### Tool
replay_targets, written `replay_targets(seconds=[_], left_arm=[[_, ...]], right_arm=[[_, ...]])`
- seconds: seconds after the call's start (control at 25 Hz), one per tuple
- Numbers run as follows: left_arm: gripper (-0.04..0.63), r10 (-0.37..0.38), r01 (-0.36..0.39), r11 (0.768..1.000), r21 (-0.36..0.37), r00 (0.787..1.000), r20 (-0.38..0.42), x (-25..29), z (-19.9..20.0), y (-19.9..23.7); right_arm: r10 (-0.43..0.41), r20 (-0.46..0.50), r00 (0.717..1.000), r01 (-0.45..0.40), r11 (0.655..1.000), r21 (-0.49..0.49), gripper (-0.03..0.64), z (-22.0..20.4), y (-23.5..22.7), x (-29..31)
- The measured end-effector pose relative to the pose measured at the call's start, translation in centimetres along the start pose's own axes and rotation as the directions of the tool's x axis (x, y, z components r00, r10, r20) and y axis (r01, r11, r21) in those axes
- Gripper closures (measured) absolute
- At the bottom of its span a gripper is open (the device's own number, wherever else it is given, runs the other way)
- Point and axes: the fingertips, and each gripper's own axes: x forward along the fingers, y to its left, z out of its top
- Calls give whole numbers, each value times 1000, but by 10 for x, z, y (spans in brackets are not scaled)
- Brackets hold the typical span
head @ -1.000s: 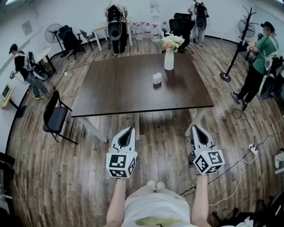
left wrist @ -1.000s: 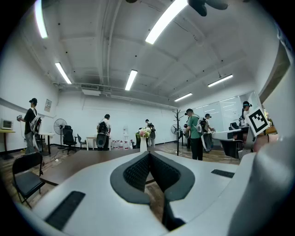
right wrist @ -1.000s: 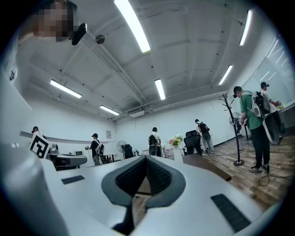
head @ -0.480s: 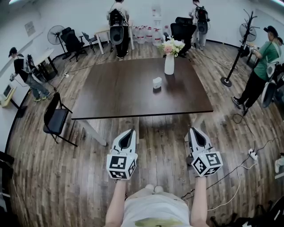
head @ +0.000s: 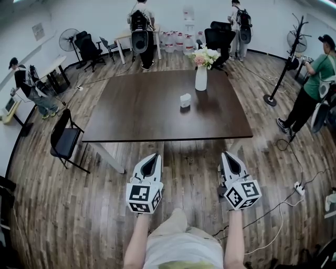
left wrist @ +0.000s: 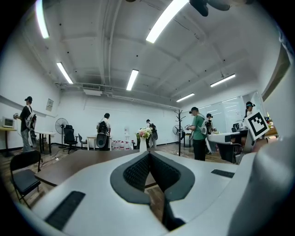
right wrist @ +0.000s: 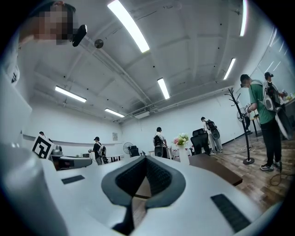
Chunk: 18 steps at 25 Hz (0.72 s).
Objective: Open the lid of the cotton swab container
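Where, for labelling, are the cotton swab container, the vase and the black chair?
cotton swab container [head: 185, 100], head view, its middle
vase [head: 201, 79], head view, white body
black chair [head: 65, 142], head view, seat

Wood plank floor [head: 79, 210], dark table [head: 147, 110], black chair [head: 65, 139], white walls [head: 84, 16], ceiling strip lights [left wrist: 166, 20], coat stand [head: 286, 58]

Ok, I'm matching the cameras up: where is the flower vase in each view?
Head view: flower vase upper centre, far side of the table.
Left gripper view: flower vase near centre, small.
Right gripper view: flower vase just right of centre.
Shared landmark: the dark table it stands on.
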Motion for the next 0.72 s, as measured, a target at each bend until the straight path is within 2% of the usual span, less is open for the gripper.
replay_targets(seconds=[0.4, 0.72], left_arm=[[572, 17, -17, 1000, -23, 999, -28, 67, -10, 34], [572, -17, 16, 999, -35, 999, -43, 144, -6, 71]], right_arm=[[3, -21, 1000, -2, 999, 45, 597, -15, -42, 66], [-13, -47, 999, 15, 999, 48, 597, -18, -66, 143]])
